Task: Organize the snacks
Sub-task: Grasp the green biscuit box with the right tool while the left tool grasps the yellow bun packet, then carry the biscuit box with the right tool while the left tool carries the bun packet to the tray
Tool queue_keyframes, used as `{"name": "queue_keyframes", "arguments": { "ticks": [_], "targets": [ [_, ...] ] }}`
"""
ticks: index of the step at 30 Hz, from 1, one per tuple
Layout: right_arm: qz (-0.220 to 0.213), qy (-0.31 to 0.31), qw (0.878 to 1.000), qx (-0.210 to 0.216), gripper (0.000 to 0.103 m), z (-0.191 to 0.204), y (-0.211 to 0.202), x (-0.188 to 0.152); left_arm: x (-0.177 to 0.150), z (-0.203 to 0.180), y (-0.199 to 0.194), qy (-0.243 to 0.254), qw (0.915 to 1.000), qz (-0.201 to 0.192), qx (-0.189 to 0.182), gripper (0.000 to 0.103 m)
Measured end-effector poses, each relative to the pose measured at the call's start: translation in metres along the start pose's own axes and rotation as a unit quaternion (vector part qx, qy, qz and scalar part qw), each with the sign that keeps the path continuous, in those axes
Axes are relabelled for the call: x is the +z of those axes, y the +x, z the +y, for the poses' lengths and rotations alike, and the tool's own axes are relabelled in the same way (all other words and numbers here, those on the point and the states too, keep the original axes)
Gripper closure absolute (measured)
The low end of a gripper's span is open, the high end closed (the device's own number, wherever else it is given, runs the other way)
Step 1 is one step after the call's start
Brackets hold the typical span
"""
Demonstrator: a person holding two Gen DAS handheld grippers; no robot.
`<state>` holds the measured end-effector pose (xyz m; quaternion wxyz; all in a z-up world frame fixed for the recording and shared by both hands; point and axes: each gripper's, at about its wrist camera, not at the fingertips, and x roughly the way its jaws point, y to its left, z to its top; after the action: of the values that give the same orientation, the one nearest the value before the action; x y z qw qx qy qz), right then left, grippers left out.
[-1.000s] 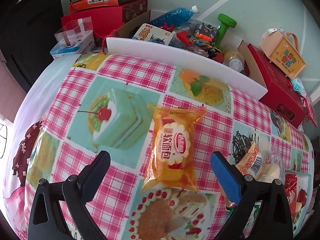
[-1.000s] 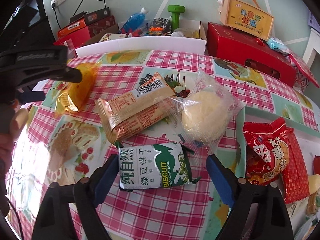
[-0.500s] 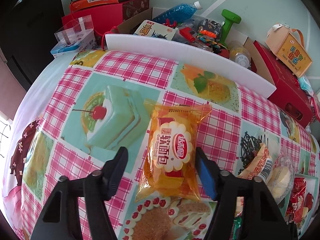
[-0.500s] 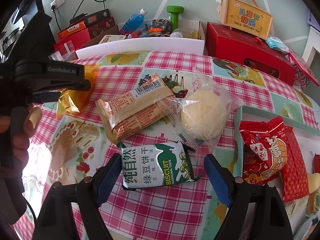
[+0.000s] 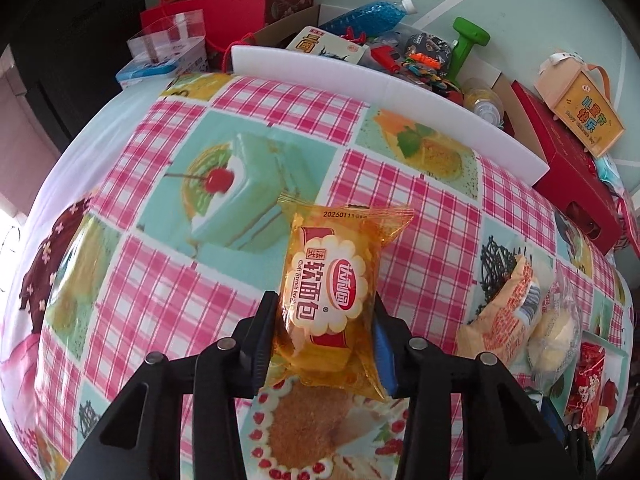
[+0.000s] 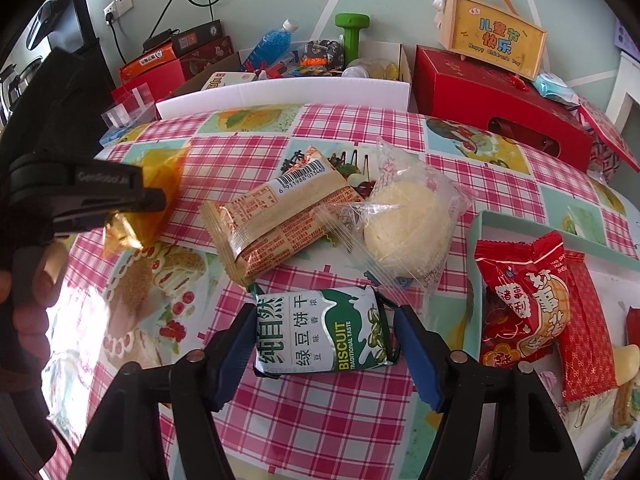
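My left gripper point(image 5: 325, 336) is shut on an orange soft-bread packet point(image 5: 334, 284), squeezing its near half; the packet looks lifted off the checked tablecloth. In the right wrist view the same packet point(image 6: 158, 196) shows at the left in that gripper. My right gripper point(image 6: 325, 344) is open with its fingers on either side of a green-and-white biscuit packet point(image 6: 322, 330) lying flat on the cloth. Beyond it lie a tan wafer packet point(image 6: 276, 220) and a clear-wrapped round bun point(image 6: 404, 222). Red snack packets point(image 6: 532, 308) lie in a pale tray point(image 6: 560, 232) on the right.
A white foam box point(image 6: 288, 94) with bottles, toys and a green dumbbell stands behind the table. Red gift boxes point(image 6: 496, 104) and a yellow wooden case point(image 6: 492, 36) stand at the back right. More red and orange boxes point(image 5: 236, 4) sit at the back left.
My left gripper went from wide open to shut on the orange bread packet and raised it a little. My right gripper narrowed around the green biscuit packet.
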<state>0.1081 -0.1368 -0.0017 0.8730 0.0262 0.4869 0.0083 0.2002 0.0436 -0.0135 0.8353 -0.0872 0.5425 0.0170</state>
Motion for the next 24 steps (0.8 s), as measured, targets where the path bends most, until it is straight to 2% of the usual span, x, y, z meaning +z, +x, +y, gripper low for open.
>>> {"name": "queue_keyframes", "arguments": {
  "ticks": [5,8,16,24],
  "targets": [
    [0.002,0.002,1.000,-0.003,0.033,-0.001,-0.004,-0.004,-0.018,0.007,-0.009,-0.014,0.9999,0.005,0.003,0.058],
    [-0.004,0.006,1.000,0.004,0.040,-0.002,-0.012,-0.006,-0.028,0.008,-0.016,-0.018,0.9998,0.002,0.002,0.060],
    [-0.007,0.017,1.000,0.008,0.040,-0.005,-0.026,-0.014,-0.044,0.004,-0.041,-0.016,0.9998,-0.011,-0.007,0.061],
    [-0.062,0.038,0.997,0.016,0.040,-0.014,-0.073,-0.011,-0.043,-0.009,-0.077,-0.003,0.9979,-0.048,-0.042,0.061]
  ]
}}
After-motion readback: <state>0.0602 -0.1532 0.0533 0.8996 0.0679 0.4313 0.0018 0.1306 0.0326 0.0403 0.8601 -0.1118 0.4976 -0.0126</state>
